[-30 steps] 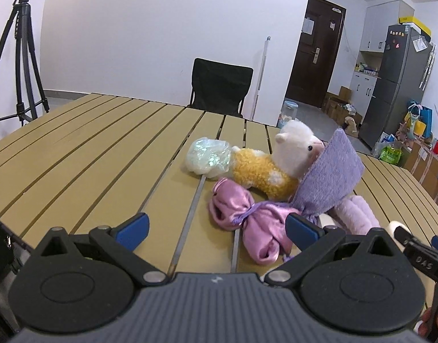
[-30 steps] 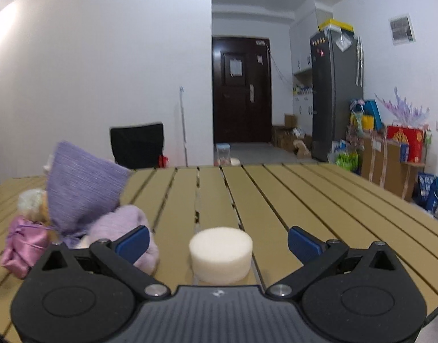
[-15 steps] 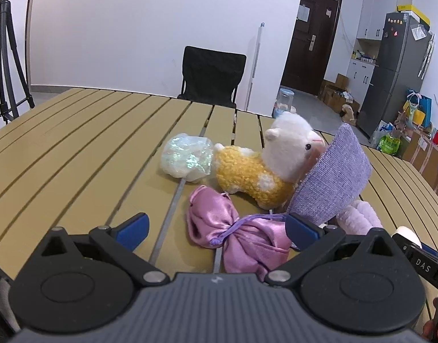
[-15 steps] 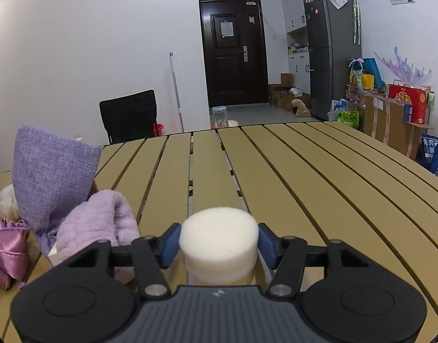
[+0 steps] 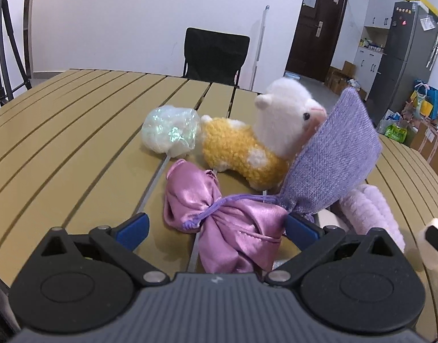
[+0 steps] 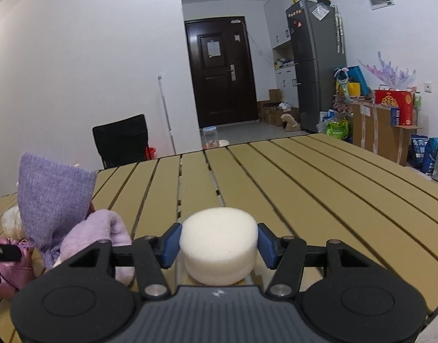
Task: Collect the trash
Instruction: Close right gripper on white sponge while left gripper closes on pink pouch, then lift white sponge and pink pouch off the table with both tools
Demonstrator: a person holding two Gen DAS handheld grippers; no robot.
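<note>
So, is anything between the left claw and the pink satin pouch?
Nothing visible. The left claw is open, and the pink satin pouch lies on the table directly between its fingertips. The purple woven bag leans beside the right fingertip, not in front.

We note: round white foam puck (image 6: 219, 244) underside hidden behind gripper body; pink satin drawstring pouch (image 6: 7, 275) cut by left edge.

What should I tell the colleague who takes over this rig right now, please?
Right gripper: shut on the white round foam puck, just above the slatted tan table.
Left gripper: open, around the shiny pink satin pouch, not yet grasped.
Beside it: crinkled iridescent plastic wad, purple woven drawstring bag, yellow alpaca plush.
No bin visible; nothing deposited yet.
</note>
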